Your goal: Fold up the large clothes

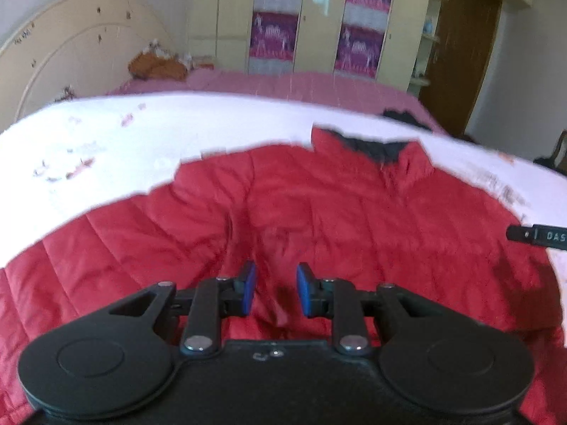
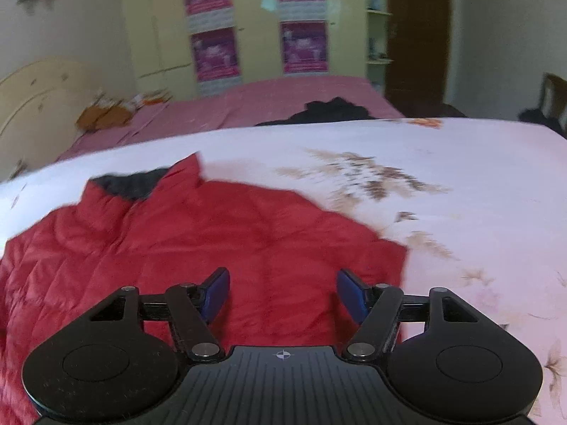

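A red quilted jacket with a dark collar lining lies spread on a white flowered sheet. My left gripper hovers over the jacket's middle, jaws partly open with nothing between the blue pads. In the right wrist view the jacket fills the left and centre, its collar at the far left. My right gripper is wide open and empty above the jacket's right part, near its right edge. The tip of the right gripper shows at the left view's right edge.
The white sheet covers a bed with a pink cover behind. A dark garment and an orange item lie on the pink cover. A headboard, wardrobe and brown door stand beyond.
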### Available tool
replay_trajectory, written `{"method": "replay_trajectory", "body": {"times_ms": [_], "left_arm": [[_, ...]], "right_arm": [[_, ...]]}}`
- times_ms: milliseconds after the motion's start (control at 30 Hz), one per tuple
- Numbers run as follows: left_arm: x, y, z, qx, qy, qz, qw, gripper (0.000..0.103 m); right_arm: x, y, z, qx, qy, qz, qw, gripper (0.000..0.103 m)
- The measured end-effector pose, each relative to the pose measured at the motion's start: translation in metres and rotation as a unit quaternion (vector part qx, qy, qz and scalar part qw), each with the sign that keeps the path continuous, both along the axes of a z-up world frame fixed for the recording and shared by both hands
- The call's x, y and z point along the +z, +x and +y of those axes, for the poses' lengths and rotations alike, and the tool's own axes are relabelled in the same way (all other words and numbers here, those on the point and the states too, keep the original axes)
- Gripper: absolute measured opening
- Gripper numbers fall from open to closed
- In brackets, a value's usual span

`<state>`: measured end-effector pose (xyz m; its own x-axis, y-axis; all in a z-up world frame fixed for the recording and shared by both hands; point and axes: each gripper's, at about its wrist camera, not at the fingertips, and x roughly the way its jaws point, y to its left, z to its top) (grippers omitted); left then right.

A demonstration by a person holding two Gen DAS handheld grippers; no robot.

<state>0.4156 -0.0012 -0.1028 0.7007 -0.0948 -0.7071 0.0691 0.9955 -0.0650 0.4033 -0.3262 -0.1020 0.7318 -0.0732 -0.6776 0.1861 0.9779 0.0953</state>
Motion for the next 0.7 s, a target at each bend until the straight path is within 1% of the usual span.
{"method": "replay_trajectory", "body": {"times_ms": [67, 100, 167, 233, 267, 300, 367, 433, 500, 567, 633, 700], "left_arm": [[-0.011, 0.006, 0.001, 0.009, 0.003, 0.027, 0.9996, 0.025], [-0.015, 0.009, 0.003, 0.012, -0.001, 0.037, 0.9993, 0.026], [-0.02, 0.011, 0.005, 0.015, -0.004, 0.04, 0.9991, 0.026], [-0.022, 0.012, 0.004, 0.016, -0.002, 0.041, 0.999, 0.026], [-0.022, 0.012, 0.004, 0.017, -0.001, 0.041, 0.999, 0.026], [-0.023, 0.013, 0.004, 0.017, 0.0, 0.041, 0.999, 0.026], [-0.023, 0.012, 0.004, 0.017, 0.0, 0.04, 0.999, 0.026], [-0.023, 0.012, 0.003, 0.016, 0.001, 0.04, 0.9991, 0.026], [-0.022, 0.012, 0.003, 0.016, 0.0, 0.041, 0.999, 0.026], [-0.019, 0.011, 0.006, 0.016, -0.003, 0.044, 0.9989, 0.025], [-0.014, 0.009, 0.01, 0.018, -0.012, 0.045, 0.9987, 0.024], [-0.007, 0.003, 0.015, 0.019, -0.02, 0.044, 0.9986, 0.024]], "right_arm": [[-0.007, 0.0, 0.014, 0.024, -0.014, 0.007, 1.0, 0.067], [-0.013, 0.002, 0.018, 0.035, -0.021, 0.019, 0.999, 0.067], [-0.029, 0.005, 0.021, 0.043, -0.034, 0.049, 0.997, 0.067], [-0.032, 0.005, 0.016, 0.035, -0.031, 0.054, 0.997, 0.067], [-0.029, 0.005, 0.016, 0.029, -0.03, 0.055, 0.998, 0.067], [-0.023, 0.004, 0.018, 0.027, -0.026, 0.047, 0.998, 0.067], [-0.011, -0.001, 0.029, 0.044, -0.019, 0.024, 0.999, 0.067], [-0.006, -0.003, 0.048, 0.072, -0.005, 0.015, 0.997, 0.067], [-0.008, -0.004, 0.072, 0.105, -0.006, 0.018, 0.994, 0.067], [-0.015, -0.003, 0.089, 0.123, -0.014, 0.025, 0.992, 0.067], [-0.029, -0.001, 0.101, 0.134, -0.024, 0.048, 0.99, 0.067], [-0.035, -0.002, 0.105, 0.138, -0.041, 0.042, 0.989, 0.067]]}}
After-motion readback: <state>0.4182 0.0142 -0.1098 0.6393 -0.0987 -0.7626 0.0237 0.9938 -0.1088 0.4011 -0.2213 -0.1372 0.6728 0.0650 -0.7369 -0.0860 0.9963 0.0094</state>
